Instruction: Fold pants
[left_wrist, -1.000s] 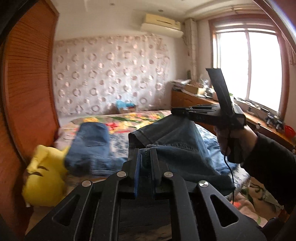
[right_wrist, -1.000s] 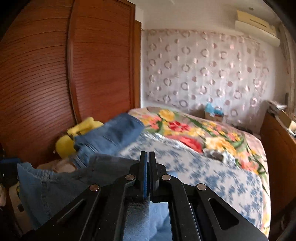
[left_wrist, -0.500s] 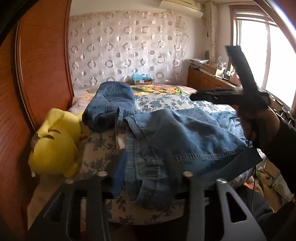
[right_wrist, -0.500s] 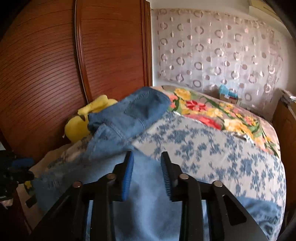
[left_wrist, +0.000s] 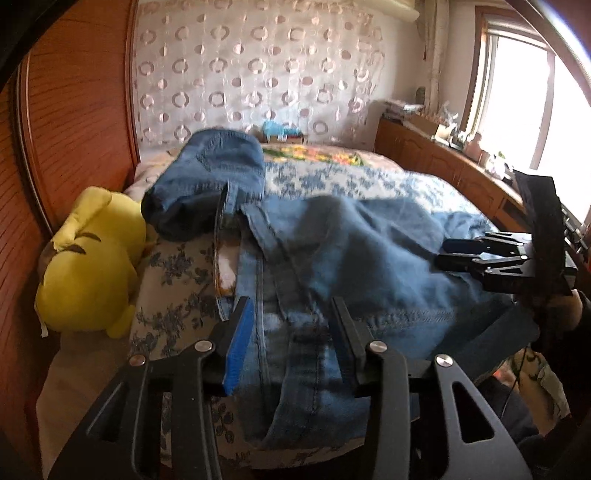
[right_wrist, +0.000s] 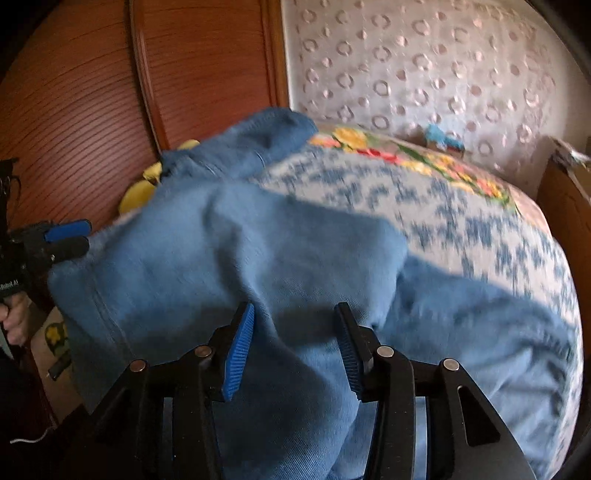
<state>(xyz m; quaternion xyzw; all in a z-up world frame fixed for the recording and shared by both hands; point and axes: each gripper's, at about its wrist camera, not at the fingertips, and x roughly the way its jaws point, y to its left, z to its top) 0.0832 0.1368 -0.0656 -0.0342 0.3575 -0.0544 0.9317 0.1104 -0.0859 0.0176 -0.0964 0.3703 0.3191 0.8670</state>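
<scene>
A pair of light blue jeans (left_wrist: 351, 251) lies spread across the near end of the bed, waistband toward the left wrist view's bottom. My left gripper (left_wrist: 291, 306) hangs over the waistband with its jaws apart and closing a little; denim lies between the blue pads (left_wrist: 240, 343) without being pressed. In the right wrist view the jeans (right_wrist: 221, 258) form a loose heap. My right gripper (right_wrist: 294, 310) stands over that heap, jaws opening, with a fold of cloth rising between them, untouched. Each gripper shows in the other's view: right gripper (left_wrist: 448, 251), left gripper (right_wrist: 74, 236).
A second pair of jeans (left_wrist: 218, 166), folded, lies farther back on the blue-flowered bedspread (left_wrist: 351, 177). A yellow plush toy (left_wrist: 92, 258) sits at the bed's left edge against the wooden wardrobe (left_wrist: 74, 110). A low wooden cabinet (left_wrist: 443, 166) runs under the window on the right.
Both grippers were shut on the jeans and held them up; they have sunk toward the bed and let go. The jeans now lie on the bedspread.
</scene>
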